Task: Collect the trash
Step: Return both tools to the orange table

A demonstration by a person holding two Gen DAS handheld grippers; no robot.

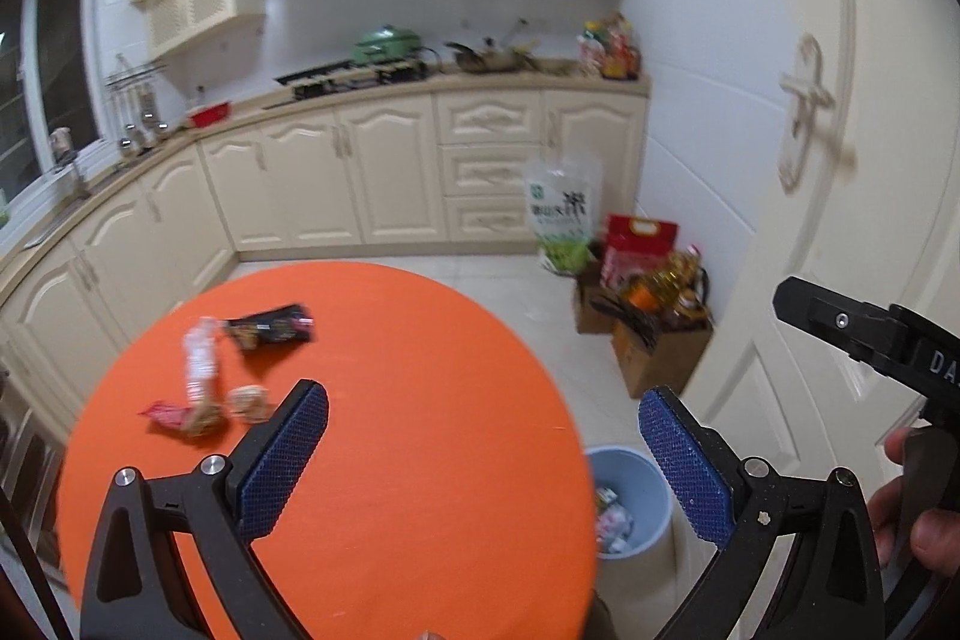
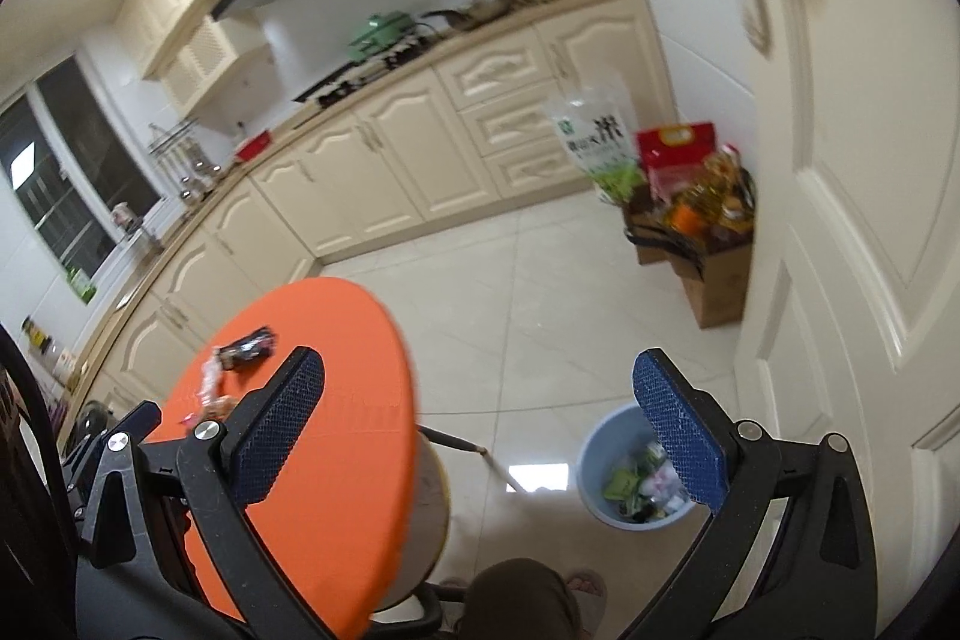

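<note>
- Left wrist view shows the left tongs (image 1: 483,415) spread wide and empty above the round orange table (image 1: 420,430); the right tongs (image 2: 477,385) are likewise spread and empty, hanging over the floor beside the table edge.
- Trash left on the table: a dark snack wrapper (image 1: 273,327), a crumpled clear plastic bottle (image 1: 201,355), a pink wrapper (image 1: 163,413) and a small crumpled brownish piece (image 1: 251,402), all clustered on the far-left part of the top.
- All of it looks light and thin; the wrappers should be soft and slippery, so a pinch across a raised crease would likely hold best. The bottle may crackle and flex, so its narrow part seems the better hold.
- That cluster lies ahead and left of the left tongs, nearest the left finger, not between the fingers.
- A blue bin (image 2: 600,460) stands on the floor right of the table, already holding scraps.
</note>
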